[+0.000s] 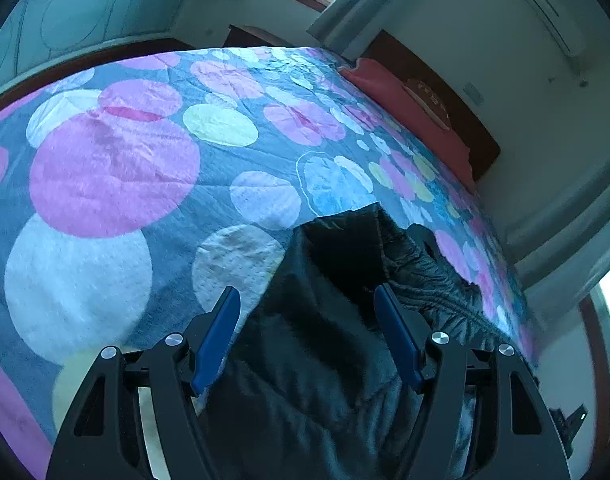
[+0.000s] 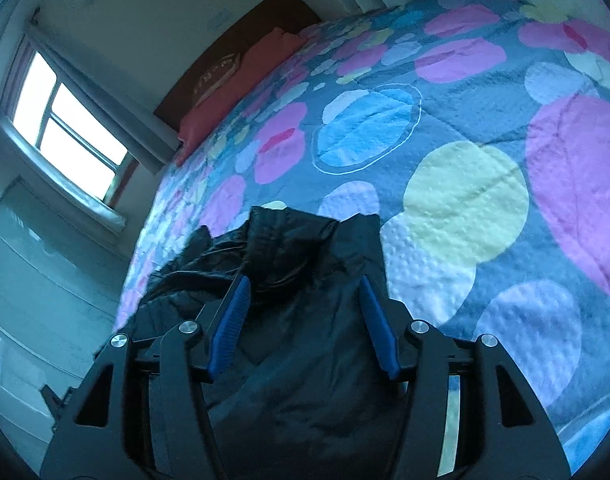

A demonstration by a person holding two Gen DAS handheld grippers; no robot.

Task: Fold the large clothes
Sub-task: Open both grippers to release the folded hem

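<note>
A large black padded jacket [image 1: 329, 300] lies crumpled on a bed with a grey quilt [image 1: 117, 176] printed with pink, white, yellow and blue circles. My left gripper [image 1: 307, 292] is open, its blue fingers spread just above the jacket's dark fabric, holding nothing. In the right wrist view the same jacket [image 2: 301, 344] lies below my right gripper [image 2: 303, 284], which is also open and empty over it. The quilt [image 2: 485, 184] fills the space beyond. The jacket's near part is hidden under both gripper bodies.
A red pillow [image 1: 409, 116] lies at the head of the bed against a dark wooden headboard [image 1: 457, 96]. A bright window [image 2: 65, 128] is on the wall beside the bed. The bed edge drops off near the jacket [image 2: 137, 264].
</note>
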